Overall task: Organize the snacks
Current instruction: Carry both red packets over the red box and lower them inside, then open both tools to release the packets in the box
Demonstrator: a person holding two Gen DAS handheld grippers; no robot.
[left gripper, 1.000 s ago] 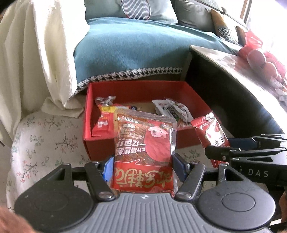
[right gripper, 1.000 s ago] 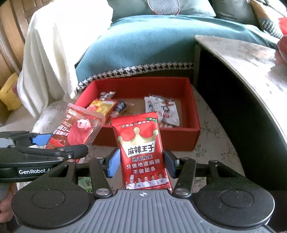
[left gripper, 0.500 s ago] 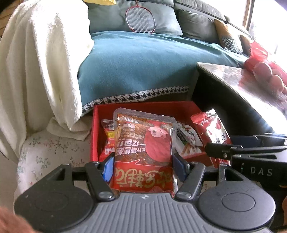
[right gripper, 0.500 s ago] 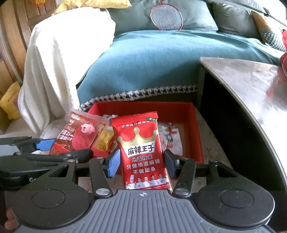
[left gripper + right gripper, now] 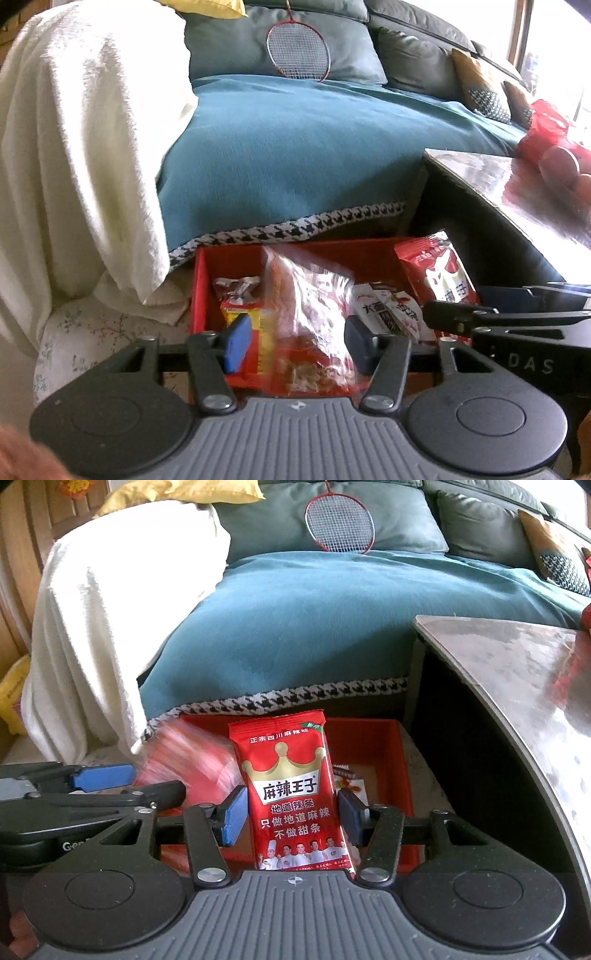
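Note:
A red box (image 5: 196,291) (image 5: 403,775) with several snack packets in it sits on the floral cushion below both grippers. My left gripper (image 5: 298,343) (image 5: 147,786) hangs over the box with its jaws closing. A clear-and-red snack packet (image 5: 314,317) (image 5: 192,760) lies between and just ahead of them, blurred and tilted, and the blue pad (image 5: 238,343) stands off its edge. My right gripper (image 5: 291,818) (image 5: 454,314) is shut on an upright red packet with a gold crown (image 5: 291,782) (image 5: 443,273), above the box's right half.
A dark table with a glossy top (image 5: 517,192) (image 5: 517,686) stands close on the right, with red bags (image 5: 546,129) on it. Behind the box is a sofa under a teal blanket (image 5: 295,155). A white throw (image 5: 81,147) hangs at the left.
Both grippers have moved forward over the box and tipped up a little. The left jaws have narrowed, and their packet, held square before, is now blurred and skewed. The right grip is unchanged.

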